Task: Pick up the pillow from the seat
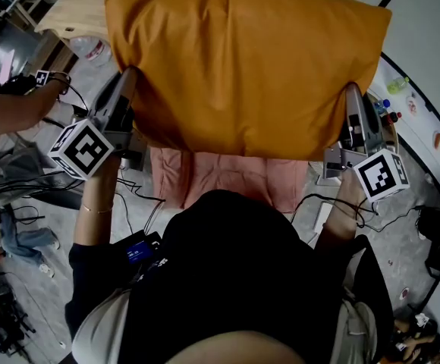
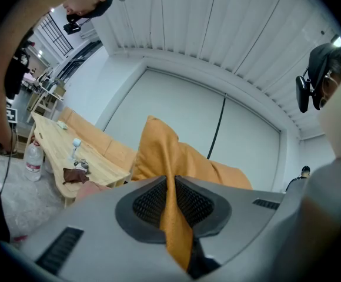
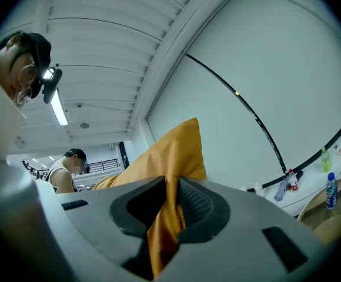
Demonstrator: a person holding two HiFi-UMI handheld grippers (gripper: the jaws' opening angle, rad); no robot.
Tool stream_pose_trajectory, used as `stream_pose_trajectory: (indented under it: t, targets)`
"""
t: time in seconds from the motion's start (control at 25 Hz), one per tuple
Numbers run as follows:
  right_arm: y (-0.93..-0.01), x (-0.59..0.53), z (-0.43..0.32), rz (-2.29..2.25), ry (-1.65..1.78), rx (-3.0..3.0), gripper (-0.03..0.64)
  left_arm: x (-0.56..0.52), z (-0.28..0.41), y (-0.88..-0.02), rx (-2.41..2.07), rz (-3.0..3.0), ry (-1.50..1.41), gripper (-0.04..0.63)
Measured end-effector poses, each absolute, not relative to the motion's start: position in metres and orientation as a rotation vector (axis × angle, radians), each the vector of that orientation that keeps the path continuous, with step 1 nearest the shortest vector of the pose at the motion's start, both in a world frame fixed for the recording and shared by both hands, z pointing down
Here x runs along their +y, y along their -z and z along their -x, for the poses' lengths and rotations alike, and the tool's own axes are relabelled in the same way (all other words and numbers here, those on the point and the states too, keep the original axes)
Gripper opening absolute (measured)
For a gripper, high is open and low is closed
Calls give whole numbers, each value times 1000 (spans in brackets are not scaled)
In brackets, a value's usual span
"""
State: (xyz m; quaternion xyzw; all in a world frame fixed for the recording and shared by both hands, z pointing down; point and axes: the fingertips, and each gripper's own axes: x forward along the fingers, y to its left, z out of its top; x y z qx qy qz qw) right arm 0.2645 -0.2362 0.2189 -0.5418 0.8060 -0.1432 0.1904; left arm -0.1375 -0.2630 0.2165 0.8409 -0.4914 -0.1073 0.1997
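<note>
White walls [image 3: 264, 57], slatted ceiling [image 2: 217, 16], wooden table [image 2: 59, 151], cable-strewn grey floor [image 1: 402, 252].

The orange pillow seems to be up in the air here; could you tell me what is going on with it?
A person with a gripper in each hand is holding the orange pillow up in front of them. The left gripper is shut on the fabric at the pillow's left edge, and the right gripper is shut on its right edge. The pillow hangs above the pink cushion, which shows below it in the head view.
</note>
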Motion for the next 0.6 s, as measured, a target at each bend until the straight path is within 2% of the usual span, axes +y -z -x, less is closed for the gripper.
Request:
stream_pose_trajectory:
  t: [0.6]
  targets:
    - [-221, -238, -262, 1514, 422, 2274, 78, -264, 140, -221, -1372, -2343, 285, 52]
